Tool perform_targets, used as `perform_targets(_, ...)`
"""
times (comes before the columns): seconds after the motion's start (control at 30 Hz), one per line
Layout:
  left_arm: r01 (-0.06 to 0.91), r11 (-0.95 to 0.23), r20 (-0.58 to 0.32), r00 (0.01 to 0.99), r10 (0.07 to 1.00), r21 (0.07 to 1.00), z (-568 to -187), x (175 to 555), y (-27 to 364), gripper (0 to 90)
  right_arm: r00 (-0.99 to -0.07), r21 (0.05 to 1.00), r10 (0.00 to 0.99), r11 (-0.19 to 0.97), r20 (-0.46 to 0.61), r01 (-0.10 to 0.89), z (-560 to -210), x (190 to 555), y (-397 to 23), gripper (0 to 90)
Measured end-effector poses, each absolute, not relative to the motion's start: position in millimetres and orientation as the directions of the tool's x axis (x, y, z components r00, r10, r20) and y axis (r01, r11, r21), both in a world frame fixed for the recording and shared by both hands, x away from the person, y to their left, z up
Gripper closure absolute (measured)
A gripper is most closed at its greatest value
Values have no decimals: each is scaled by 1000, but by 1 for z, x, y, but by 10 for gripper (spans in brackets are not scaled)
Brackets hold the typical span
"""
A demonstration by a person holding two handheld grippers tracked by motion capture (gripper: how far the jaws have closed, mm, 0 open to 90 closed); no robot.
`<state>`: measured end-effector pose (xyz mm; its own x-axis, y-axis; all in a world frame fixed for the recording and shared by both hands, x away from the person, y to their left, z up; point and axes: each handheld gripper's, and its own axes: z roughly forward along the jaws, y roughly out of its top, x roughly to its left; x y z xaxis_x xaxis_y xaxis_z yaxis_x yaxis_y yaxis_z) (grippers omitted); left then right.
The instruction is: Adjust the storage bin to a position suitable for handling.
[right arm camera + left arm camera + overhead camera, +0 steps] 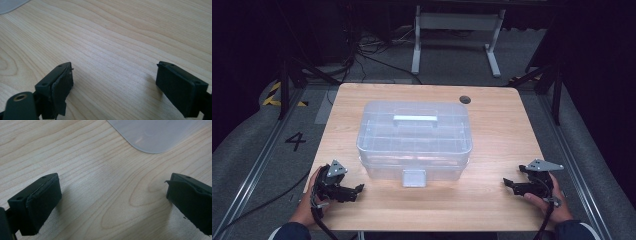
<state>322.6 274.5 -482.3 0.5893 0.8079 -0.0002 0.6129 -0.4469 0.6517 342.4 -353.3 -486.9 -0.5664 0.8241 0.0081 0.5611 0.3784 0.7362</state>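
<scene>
box waiting, both grippers empty

high view: clear lidded box (414, 137) mid-table (492, 200) — likely light, stiff, slick; take the top handle (415, 119) or front latch (414, 178).
left gripper (112, 197) view: jaws wide, empty.
right gripper (115, 85) view: jaws wide — empty.

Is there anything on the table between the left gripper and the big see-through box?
No. In the high view, bare wooden table lies between the left gripper and the clear plastic storage box. The left gripper view shows the same bare wood ahead of the open jaws.
</scene>
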Motion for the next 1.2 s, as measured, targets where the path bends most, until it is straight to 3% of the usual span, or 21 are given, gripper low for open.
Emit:
perform_targets(0.6, 596, -462, -1, 614, 790, 657, -483, 320, 281, 5, -582, 730, 813, 394, 6, 559, -486, 345, -355, 139)
perform_targets(0.8, 596, -465, 1, 615, 789, 655, -482, 320, 281, 5, -585, 731, 811, 403, -7, 550, -484, 345, -355, 212)
perform_targets(1.2, 600, -460, -7, 613, 790, 654, -483, 320, 281, 6, -601, 754, 799, 407, -22, 515, -474, 344, -350, 266)
